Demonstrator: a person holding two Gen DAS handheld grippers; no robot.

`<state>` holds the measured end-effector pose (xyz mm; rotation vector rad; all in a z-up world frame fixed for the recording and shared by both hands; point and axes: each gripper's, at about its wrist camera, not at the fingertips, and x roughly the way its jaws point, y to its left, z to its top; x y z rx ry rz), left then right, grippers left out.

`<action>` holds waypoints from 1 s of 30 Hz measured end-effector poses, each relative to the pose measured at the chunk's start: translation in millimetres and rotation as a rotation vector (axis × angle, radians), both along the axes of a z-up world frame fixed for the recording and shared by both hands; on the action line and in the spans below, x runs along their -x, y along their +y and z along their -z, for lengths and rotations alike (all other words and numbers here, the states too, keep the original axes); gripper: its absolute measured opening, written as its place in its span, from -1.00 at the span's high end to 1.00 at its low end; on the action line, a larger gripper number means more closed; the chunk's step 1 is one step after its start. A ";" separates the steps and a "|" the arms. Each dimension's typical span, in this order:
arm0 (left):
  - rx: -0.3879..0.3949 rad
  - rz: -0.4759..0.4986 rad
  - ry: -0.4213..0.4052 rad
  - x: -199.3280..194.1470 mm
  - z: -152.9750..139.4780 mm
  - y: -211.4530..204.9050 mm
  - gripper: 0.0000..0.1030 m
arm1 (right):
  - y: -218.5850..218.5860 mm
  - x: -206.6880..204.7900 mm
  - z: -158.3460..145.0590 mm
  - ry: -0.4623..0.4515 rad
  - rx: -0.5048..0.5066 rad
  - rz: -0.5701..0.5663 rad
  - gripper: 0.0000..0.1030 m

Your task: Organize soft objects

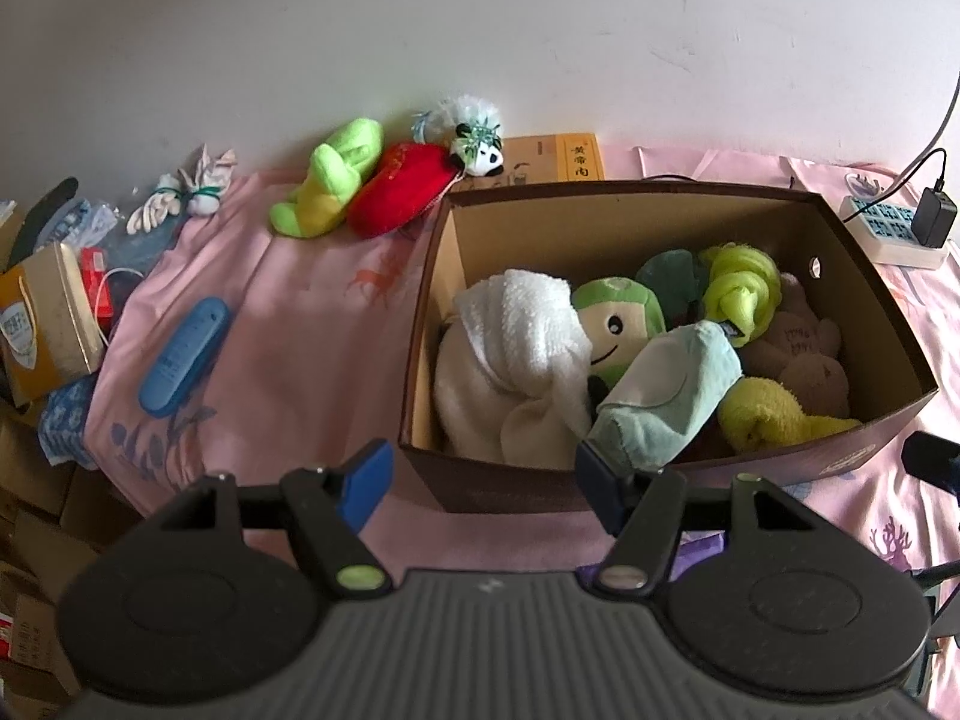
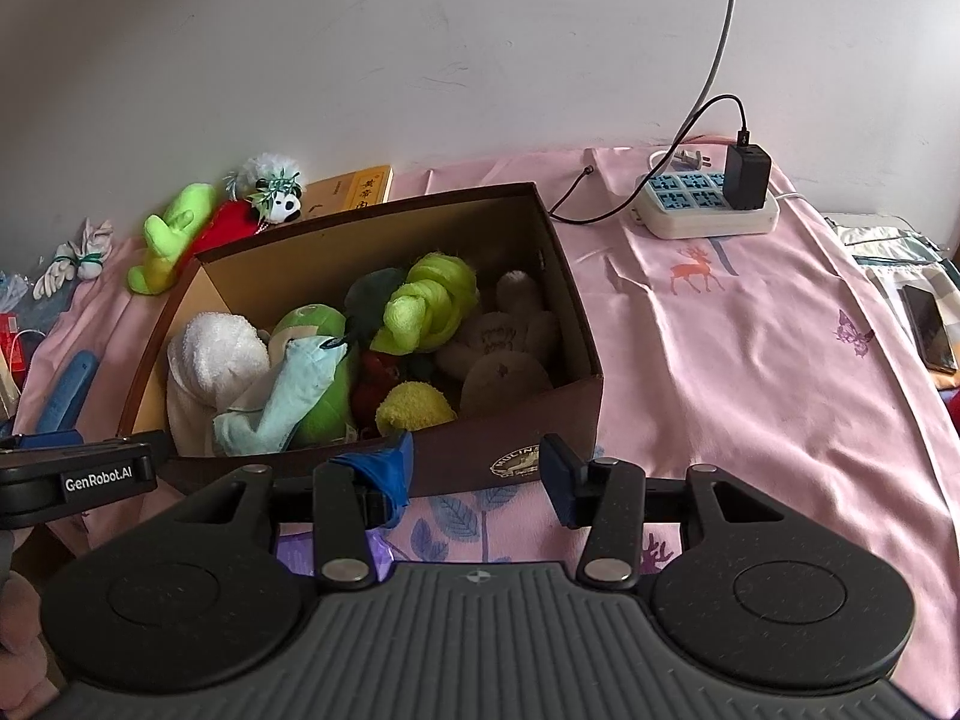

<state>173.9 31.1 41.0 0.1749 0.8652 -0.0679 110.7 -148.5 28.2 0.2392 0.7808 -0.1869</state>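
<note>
A brown cardboard box (image 1: 624, 216) (image 2: 522, 432) sits on the pink bedsheet and holds several soft things: a white towel (image 1: 516, 354), a green smiling plush (image 1: 618, 312), a pale blue cloth (image 1: 666, 396) (image 2: 294, 390), lime yarn (image 1: 741, 288) (image 2: 429, 300), a yellow plush (image 1: 768, 414) and a beige plush (image 2: 504, 342). Outside it, at the back, lie a lime-yellow plush (image 1: 327, 180), a red plush (image 1: 405, 186) and a small panda (image 1: 480, 153). My left gripper (image 1: 480, 480) is open and empty at the box's near wall. My right gripper (image 2: 477, 474) is open and empty in front of the box.
A blue remote (image 1: 183, 354) lies left of the box. White tied socks (image 1: 180, 195) and packets crowd the left edge. A yellow book (image 1: 561, 159) stands behind the box. A power strip with charger (image 2: 708, 198) sits at the back right. A phone (image 2: 930, 327) lies far right.
</note>
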 end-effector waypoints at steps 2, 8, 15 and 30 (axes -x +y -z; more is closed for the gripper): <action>0.000 -0.001 0.001 -0.1 0.1 0.1 -0.28 | 0.0 -0.6 0.7 0.002 0.001 -0.001 0.40; -0.001 -0.009 0.006 -3.4 3.4 0.2 -0.28 | -0.3 -4.2 3.8 0.009 -0.002 -0.008 0.40; -0.005 -0.011 0.008 -5.1 7.3 -2.2 -0.28 | 0.7 -6.2 2.9 0.003 -0.004 -0.020 0.39; -0.001 0.000 0.024 -6.2 15.3 -6.2 -0.28 | -0.7 -6.6 4.8 -0.017 -0.009 -0.027 0.37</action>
